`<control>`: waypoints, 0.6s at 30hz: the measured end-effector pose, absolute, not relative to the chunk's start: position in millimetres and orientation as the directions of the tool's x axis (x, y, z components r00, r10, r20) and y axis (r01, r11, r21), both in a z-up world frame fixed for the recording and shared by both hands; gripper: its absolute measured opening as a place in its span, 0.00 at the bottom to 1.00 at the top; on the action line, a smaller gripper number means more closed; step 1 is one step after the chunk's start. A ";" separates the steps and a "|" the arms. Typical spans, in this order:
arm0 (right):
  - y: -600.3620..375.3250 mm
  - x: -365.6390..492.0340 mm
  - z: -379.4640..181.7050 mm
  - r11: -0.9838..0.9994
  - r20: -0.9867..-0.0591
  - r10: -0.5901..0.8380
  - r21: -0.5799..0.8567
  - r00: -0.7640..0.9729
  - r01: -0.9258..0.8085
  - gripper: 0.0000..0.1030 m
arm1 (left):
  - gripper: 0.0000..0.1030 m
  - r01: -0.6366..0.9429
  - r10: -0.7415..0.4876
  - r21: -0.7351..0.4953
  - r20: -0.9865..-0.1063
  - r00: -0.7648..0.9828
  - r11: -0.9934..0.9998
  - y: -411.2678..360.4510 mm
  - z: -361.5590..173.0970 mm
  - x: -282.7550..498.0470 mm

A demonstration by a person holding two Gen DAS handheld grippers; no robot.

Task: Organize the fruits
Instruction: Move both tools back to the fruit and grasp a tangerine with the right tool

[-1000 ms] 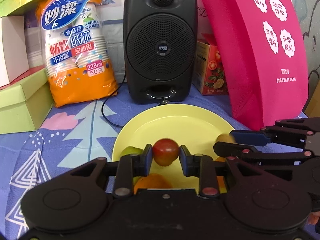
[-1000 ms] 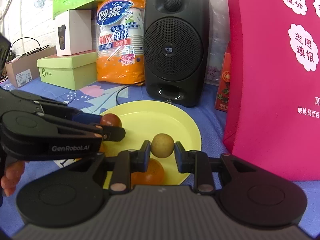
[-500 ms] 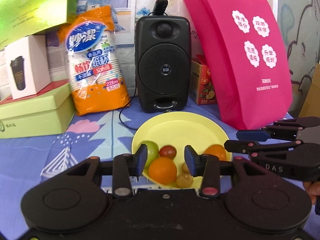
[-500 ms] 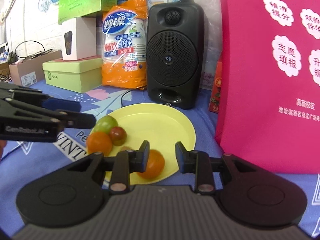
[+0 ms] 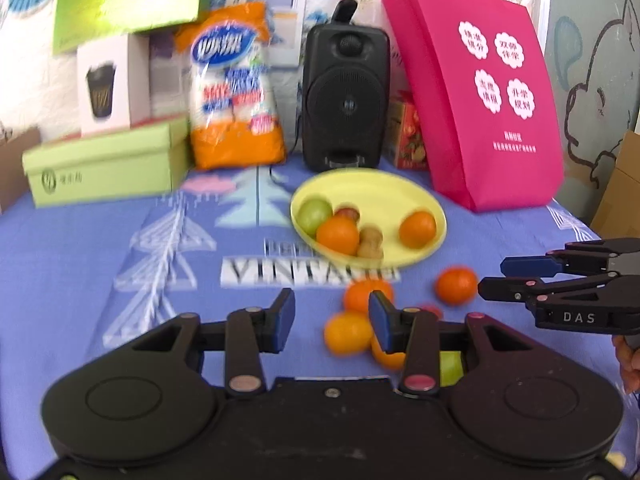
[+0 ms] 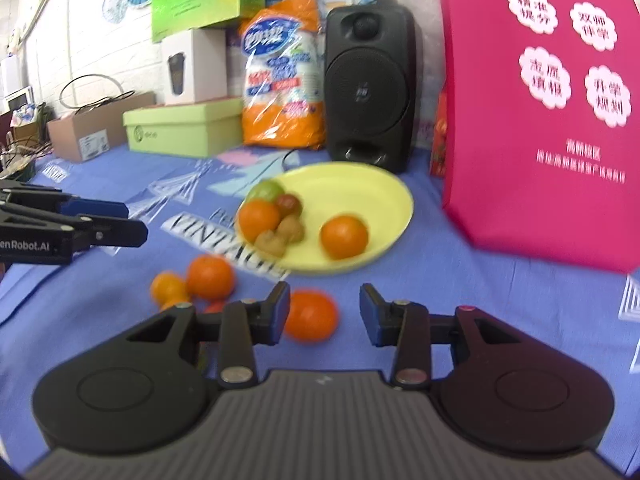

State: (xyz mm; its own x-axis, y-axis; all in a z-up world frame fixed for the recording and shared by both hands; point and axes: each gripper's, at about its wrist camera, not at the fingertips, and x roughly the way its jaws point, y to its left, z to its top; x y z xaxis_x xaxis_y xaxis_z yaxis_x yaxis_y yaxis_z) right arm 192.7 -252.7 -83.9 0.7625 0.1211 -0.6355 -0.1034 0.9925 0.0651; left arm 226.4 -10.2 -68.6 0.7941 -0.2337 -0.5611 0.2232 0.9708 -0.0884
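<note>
Both your grippers hang wide open and empty; left gripper (image 5: 332, 326) sits above the loose oranges (image 5: 347, 335) on the cloth, right gripper (image 6: 325, 314) frames another orange (image 6: 310, 315); the yellow plate (image 6: 384, 192) ahead already gathers six fruits, so these strays look next.

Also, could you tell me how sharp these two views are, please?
Left wrist: motion blur smears the plate and the cup bag; the left gripper stays crisp. Right wrist: the fruit is softer, the pink bag print is blurred, and fisheye bends the edges.
</note>
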 end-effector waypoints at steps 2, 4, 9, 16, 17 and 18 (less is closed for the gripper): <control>-246.6 185.7 -91.6 0.993 -0.653 0.117 0.056 0.748 -0.106 0.40 | 0.40 0.214 -0.224 -0.088 -0.587 0.778 0.973 -10.1 -79.4 220.4; -241.4 182.8 -99.3 0.993 -0.672 0.107 0.043 0.733 -0.106 0.40 | 0.39 0.210 -0.222 -0.091 -0.602 0.767 0.974 -11.1 -87.9 216.3; -231.1 181.1 -112.7 0.994 -0.699 0.087 0.014 0.710 -0.107 0.41 | 0.39 0.207 -0.214 -0.087 -0.630 0.746 0.975 -16.8 -102.7 219.4; -230.2 180.9 -115.6 0.996 -0.694 0.053 -0.015 0.718 -0.088 0.55 | 0.39 0.200 -0.156 -0.002 -0.634 0.757 0.980 -29.2 -115.0 230.3; -231.0 181.2 -115.9 0.996 -0.694 0.054 -0.012 0.718 -0.086 0.56 | 0.39 0.204 -0.156 0.003 -0.631 0.760 0.979 -30.6 -116.4 233.2; -231.3 181.5 -116.2 0.996 -0.694 0.055 -0.010 0.718 -0.086 0.56 | 0.39 0.208 -0.158 0.006 -0.630 0.760 0.978 -32.0 -117.6 236.2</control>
